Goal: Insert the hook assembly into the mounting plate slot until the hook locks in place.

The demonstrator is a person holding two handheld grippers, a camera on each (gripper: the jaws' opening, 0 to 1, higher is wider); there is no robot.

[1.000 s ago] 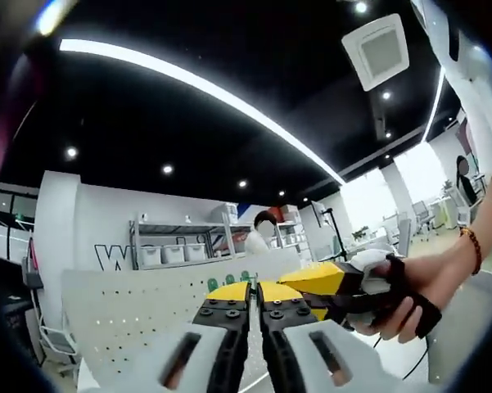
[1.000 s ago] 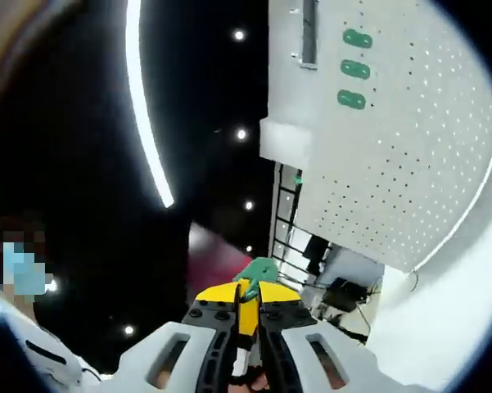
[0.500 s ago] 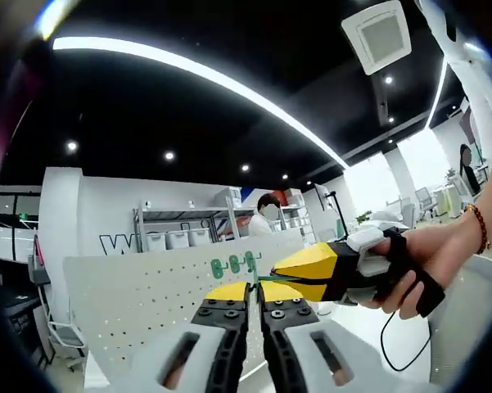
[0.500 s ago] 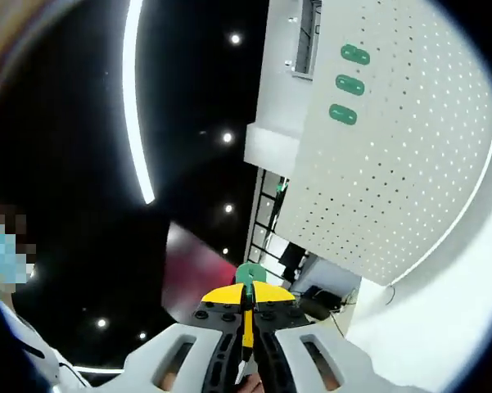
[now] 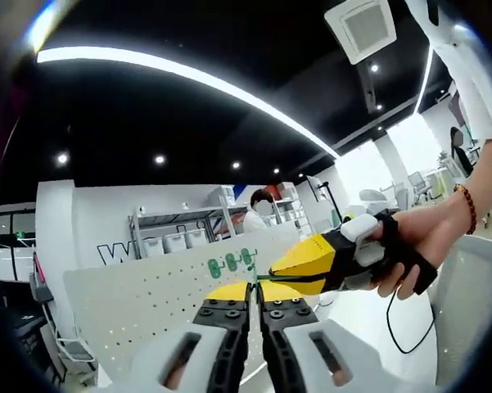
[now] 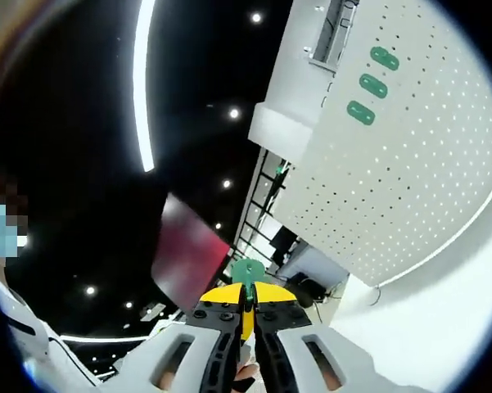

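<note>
A white perforated mounting plate stands behind my left gripper, whose jaws are shut with nothing visible between them. Three green hooks sit in a row near the plate's top edge. My right gripper, held by a hand, reaches in from the right with a thin green hook piece at its tip, just right of that row. In the right gripper view, my right gripper is shut on a green hook assembly, apart from the mounting plate and its three green hooks.
A person stands by metal shelving behind the plate. A hand with a bead bracelet holds the right gripper. A cable hangs below it. Dark ceiling with light strips lies above.
The right gripper has risen with the hook, its tip now level with and just right of the row of green hooks. The left gripper stays shut.
</note>
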